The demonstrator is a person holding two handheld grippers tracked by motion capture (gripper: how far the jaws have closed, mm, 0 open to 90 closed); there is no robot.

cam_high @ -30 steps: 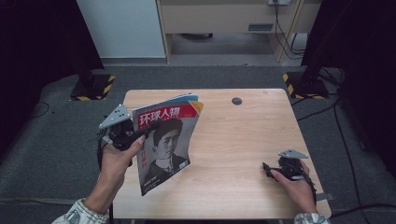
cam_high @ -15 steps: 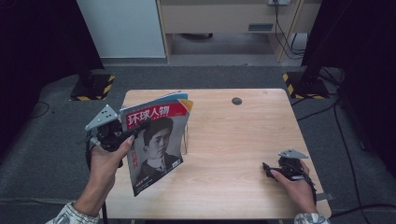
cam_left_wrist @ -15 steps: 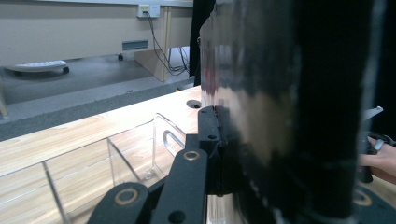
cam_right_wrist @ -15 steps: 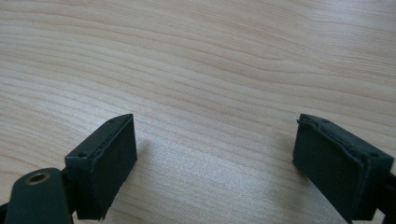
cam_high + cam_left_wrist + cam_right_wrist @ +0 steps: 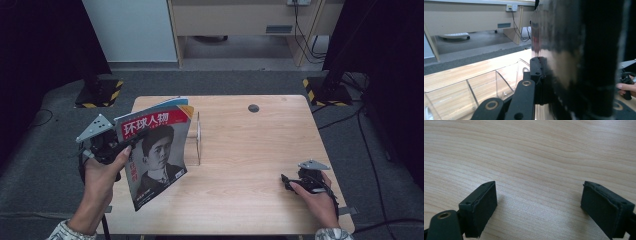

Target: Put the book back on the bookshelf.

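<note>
At centre left, your left gripper (image 5: 131,143) clamped the magazine (image 5: 156,155) upright beside the clear rack (image 5: 196,136). At lower right, your right gripper (image 5: 286,180) rested on the table (image 5: 250,150), jaws apart and empty.

The clear acrylic rack (image 5: 196,140) stands just at three o'clock of the lifted magazine (image 5: 155,150), blocking passage there. From the rack toward three o'clock, bare table (image 5: 250,165) lies open up to the right gripper (image 5: 287,181).

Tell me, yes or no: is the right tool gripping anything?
No. The right tool stands with its jaws wide apart over the bare wooden table, nothing between them.
</note>
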